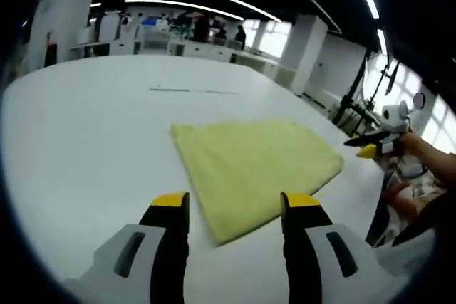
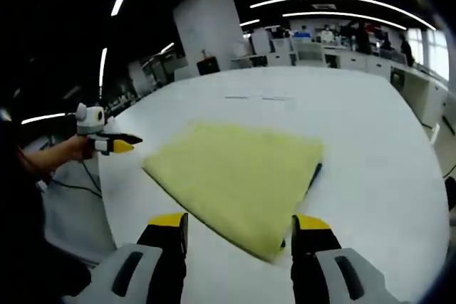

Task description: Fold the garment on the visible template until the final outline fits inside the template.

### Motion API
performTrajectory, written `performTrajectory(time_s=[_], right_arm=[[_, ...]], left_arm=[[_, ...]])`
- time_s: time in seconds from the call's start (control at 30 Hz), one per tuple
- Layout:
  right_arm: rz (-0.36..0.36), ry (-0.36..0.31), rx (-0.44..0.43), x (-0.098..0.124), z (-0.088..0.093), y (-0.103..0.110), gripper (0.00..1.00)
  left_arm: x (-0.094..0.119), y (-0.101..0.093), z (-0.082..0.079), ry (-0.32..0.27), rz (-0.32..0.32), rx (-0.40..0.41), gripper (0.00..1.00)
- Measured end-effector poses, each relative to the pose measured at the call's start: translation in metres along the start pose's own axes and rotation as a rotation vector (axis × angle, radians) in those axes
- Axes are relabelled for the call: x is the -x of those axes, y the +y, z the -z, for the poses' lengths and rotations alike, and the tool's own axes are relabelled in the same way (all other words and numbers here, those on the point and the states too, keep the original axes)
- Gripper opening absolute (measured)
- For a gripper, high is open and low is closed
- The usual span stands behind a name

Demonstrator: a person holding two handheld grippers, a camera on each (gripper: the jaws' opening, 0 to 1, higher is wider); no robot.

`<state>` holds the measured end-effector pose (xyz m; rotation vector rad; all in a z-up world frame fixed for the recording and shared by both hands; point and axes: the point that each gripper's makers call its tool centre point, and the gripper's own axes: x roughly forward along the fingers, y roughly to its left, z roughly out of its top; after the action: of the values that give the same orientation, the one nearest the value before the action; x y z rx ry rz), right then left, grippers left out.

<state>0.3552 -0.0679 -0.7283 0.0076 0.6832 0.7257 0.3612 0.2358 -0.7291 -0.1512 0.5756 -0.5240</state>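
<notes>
Behind the yellow cloth, a large open office hall with ceiling light strips, white pillars and distant desks is seen. A broad white bench (image 1: 85, 140) carries the cloth, which lies near the bench's near edge.

The yellow cloth (image 1: 256, 169), apparently a folded towel, is laid flat as a compact four-sided shape, one corner pointing toward each camera. In the right gripper view a thin dark line (image 2: 314, 174) shows along one edge of the cloth; this is judged to be part of the template, mostly covered by the fabric. The fold is judged to be at or near its final outline.

The left gripper (image 1: 234, 208) is held above the cloth's near corner, its fingers spread wide and empty. The right gripper (image 2: 240, 227) is held likewise, fingers wide, nothing gripped. Both appear held clear so the cloth can be checked.
</notes>
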Motion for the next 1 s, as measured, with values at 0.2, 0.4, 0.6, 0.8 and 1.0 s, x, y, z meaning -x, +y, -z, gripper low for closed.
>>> performTrajectory(time_s=[0.2,0.4,0.6,0.8,1.0], right_arm=[[-0.016,-0.034,0.025,0.004,-0.011,0.012,0.71],[-0.029,-0.066,0.04,0.007,-0.018,0.022,0.78],[-0.034,-0.092,0.038,0.01,-0.021,0.027,0.85],[-0.042,-0.105,0.059,0.012,-0.021,0.034,0.9],[-0.033,-0.102,0.074,0.015,-0.017,0.037,0.94]], left_arm=[[0.005,-0.009,-0.006,0.006,0.017,-0.055,0.63],[0.014,-0.021,-0.015,-0.028,0.037,-0.08,0.75],[0.018,-0.027,-0.02,-0.05,0.048,-0.088,0.85],[0.022,-0.032,-0.021,-0.06,0.073,-0.083,0.95],[0.026,-0.027,-0.018,-0.047,0.049,-0.139,0.99]])
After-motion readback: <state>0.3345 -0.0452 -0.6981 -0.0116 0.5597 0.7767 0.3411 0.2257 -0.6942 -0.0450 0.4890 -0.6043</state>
